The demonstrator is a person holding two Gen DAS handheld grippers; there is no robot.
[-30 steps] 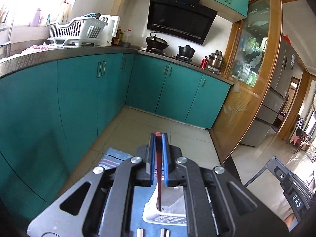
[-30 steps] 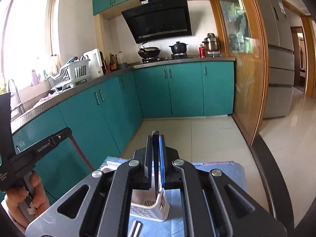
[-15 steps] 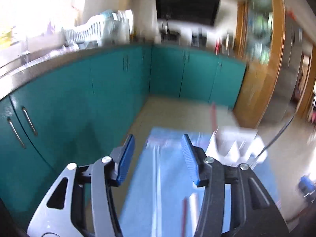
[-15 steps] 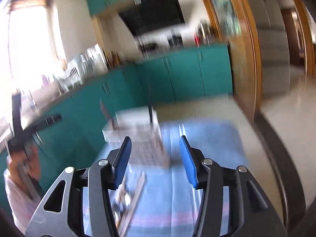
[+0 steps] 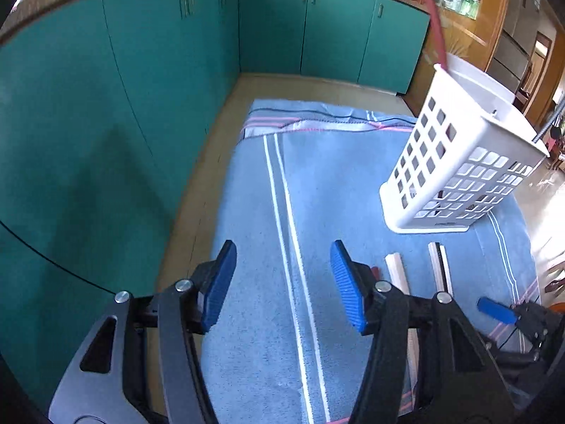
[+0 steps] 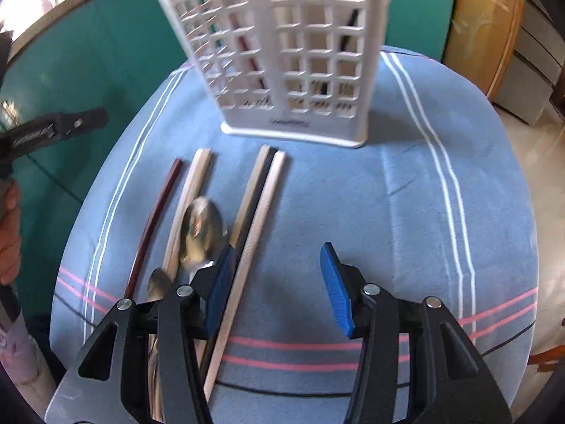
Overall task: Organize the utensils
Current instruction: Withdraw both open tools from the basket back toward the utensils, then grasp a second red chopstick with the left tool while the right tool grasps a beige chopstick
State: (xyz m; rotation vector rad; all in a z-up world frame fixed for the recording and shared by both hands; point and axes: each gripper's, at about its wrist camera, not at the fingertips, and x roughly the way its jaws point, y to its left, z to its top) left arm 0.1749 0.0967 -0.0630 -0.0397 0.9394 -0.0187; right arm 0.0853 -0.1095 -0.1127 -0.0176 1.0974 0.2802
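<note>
Both my claws gape empty. The chopsticks (image 6: 247, 212) lie lengthwise toward the caddy (image 6: 282, 53), beside my right gripper (image 6: 279, 282); my left gripper (image 5: 282, 282) stands farther off.

Two spoons (image 6: 200, 234), one caddy (image 6: 282, 53)

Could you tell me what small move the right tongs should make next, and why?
Probably shift the right tongs slightly left and lower them over the pale chopstick beside their left finger. Both tongs are open and empty, a red and a black chopstick already stand in the white basket, and more utensils lie on the blue towel.
</note>
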